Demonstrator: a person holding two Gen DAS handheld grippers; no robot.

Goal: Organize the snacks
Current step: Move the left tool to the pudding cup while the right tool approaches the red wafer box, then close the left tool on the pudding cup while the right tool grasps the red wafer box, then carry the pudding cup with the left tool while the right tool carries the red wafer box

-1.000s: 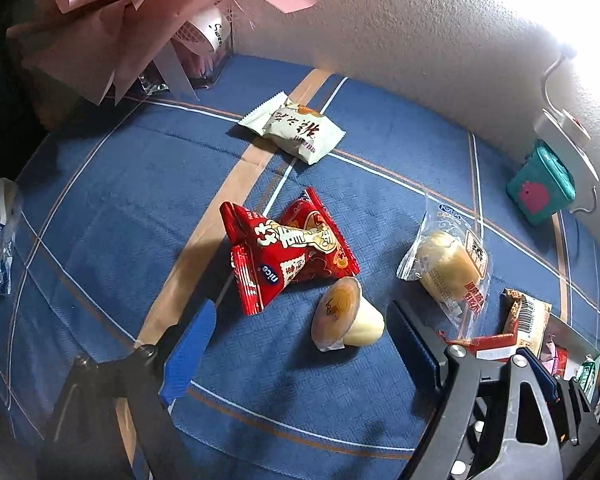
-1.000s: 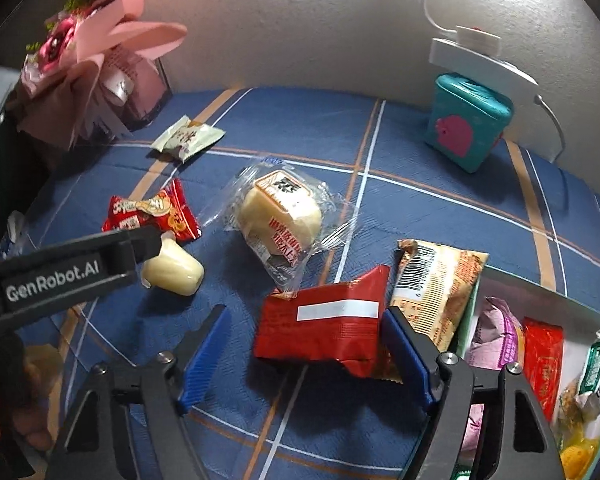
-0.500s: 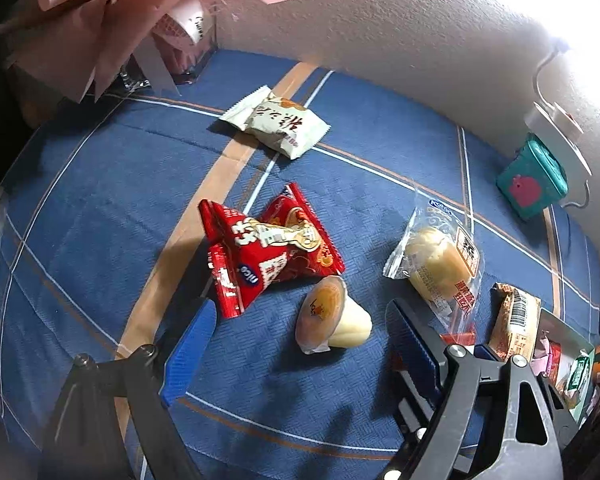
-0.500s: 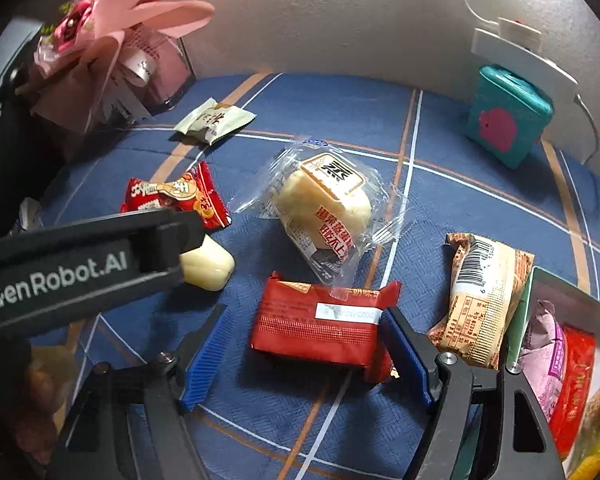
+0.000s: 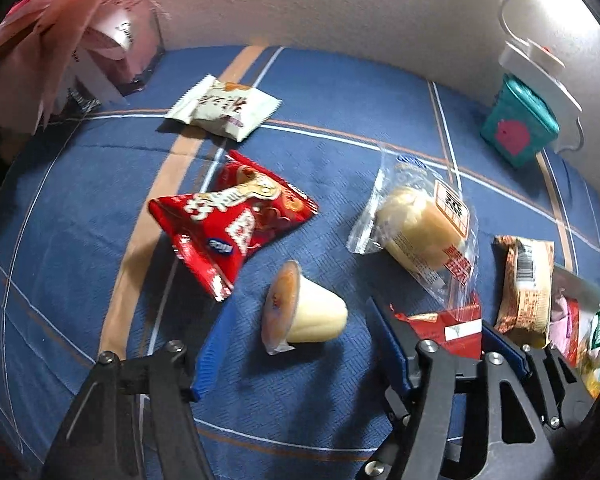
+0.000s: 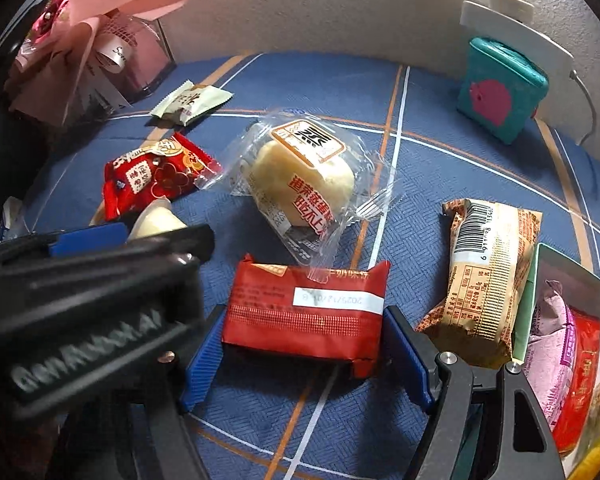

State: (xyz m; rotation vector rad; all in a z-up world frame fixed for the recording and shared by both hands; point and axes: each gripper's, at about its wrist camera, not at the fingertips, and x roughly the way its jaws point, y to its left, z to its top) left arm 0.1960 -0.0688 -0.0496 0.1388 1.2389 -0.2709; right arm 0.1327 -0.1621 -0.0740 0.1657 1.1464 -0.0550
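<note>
A jelly cup [image 5: 314, 314] lies on its side on the blue cloth, between the blue pads of my left gripper [image 5: 300, 304]. The jaws are closing, and a gap still shows on each side of the cup. In the right wrist view the cup [image 6: 156, 220] peeks out behind the left gripper's black body. My right gripper [image 6: 306, 314] stands low over a flat red pack [image 6: 300, 300]. Its pads flank the pack's two short ends closely, without squeezing it. The same red pack [image 5: 448, 322] shows in the left wrist view.
A tray [image 6: 540, 264] holding several packs sits at the right edge. Loose on the cloth lie a barcode bar [image 6: 488, 276], a wrapped cake [image 6: 300, 172], a red triangular pack [image 5: 236, 220] and a white pack [image 5: 224, 110]. A teal box [image 6: 500, 88] and pink gift wrap [image 6: 100, 40] stand by the wall.
Both grippers have come down closer to the cloth. The left jaws have narrowed around the jelly cup. The right gripper has sunk so that the red pack lies between its pads.
</note>
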